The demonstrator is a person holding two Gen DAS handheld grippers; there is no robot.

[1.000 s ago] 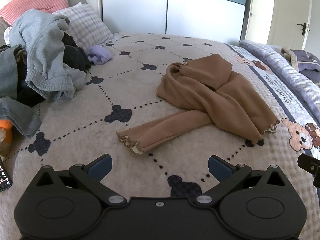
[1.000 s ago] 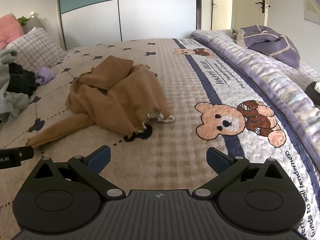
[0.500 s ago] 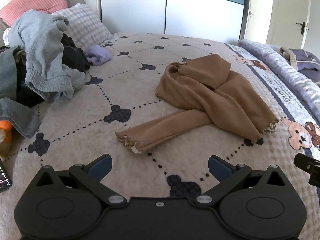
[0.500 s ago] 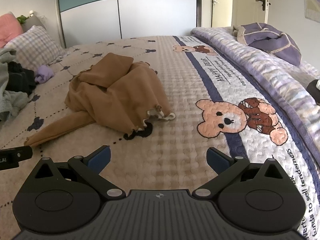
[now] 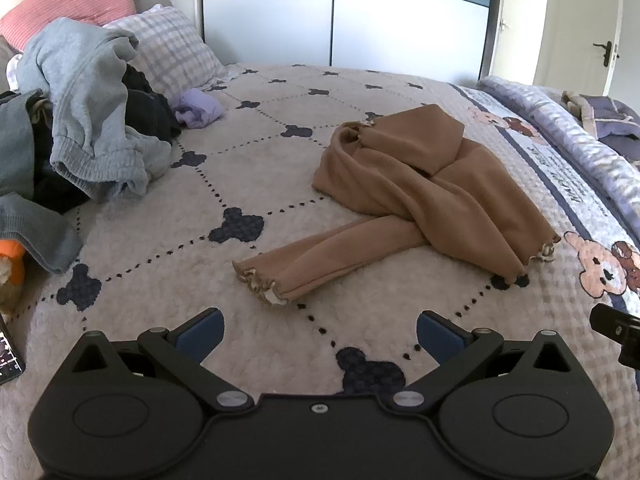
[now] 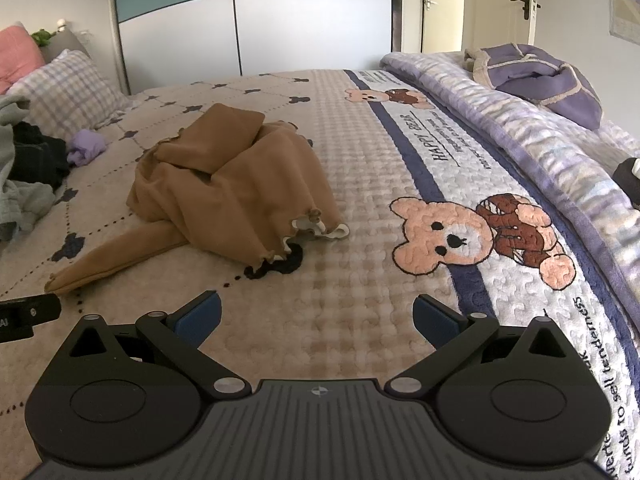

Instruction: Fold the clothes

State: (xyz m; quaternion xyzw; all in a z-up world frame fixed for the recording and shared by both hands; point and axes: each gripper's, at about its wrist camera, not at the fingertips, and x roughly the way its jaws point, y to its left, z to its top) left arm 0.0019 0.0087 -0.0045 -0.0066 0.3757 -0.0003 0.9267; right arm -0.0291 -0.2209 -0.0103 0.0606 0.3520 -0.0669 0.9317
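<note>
A: From the left wrist, what shows?

B: The left hand-held gripper (image 5: pixel 318 330) hovers low over the bed (image 5: pixel 248 168) with its blue-padded fingers spread wide and nothing between them; the brown garment (image 5: pixel 404 196) lies crumpled ahead and to the right, apart from the fingers; one sleeve (image 5: pixel 320 256) stretches toward the camera, its frilled cuff nearest; a pile of grey and dark clothes (image 5: pixel 84 120) sits at the left, a small purple item (image 5: pixel 198 108) just beyond it, near a checked pillow (image 5: pixel 168 52); a pink pillow (image 5: pixel 68 8) is behind.

A: And from the right wrist?

B: The right hand-held gripper (image 6: pixel 318 320) is likewise spread apart and holds nothing, above the bedspread (image 6: pixel 360 280); the brown garment (image 6: pixel 236 184) lies ahead and to the left, not touching it; the frilled hem faces the camera beside a dark mouse-shaped print; a stitched bear (image 6: pixel 480 240) lies to the right; a striped purple blanket (image 6: pixel 540 120) runs along the far right with a purple bundle (image 6: pixel 536 76) on top; a white and teal wardrobe (image 6: pixel 256 16) stands behind.
</note>
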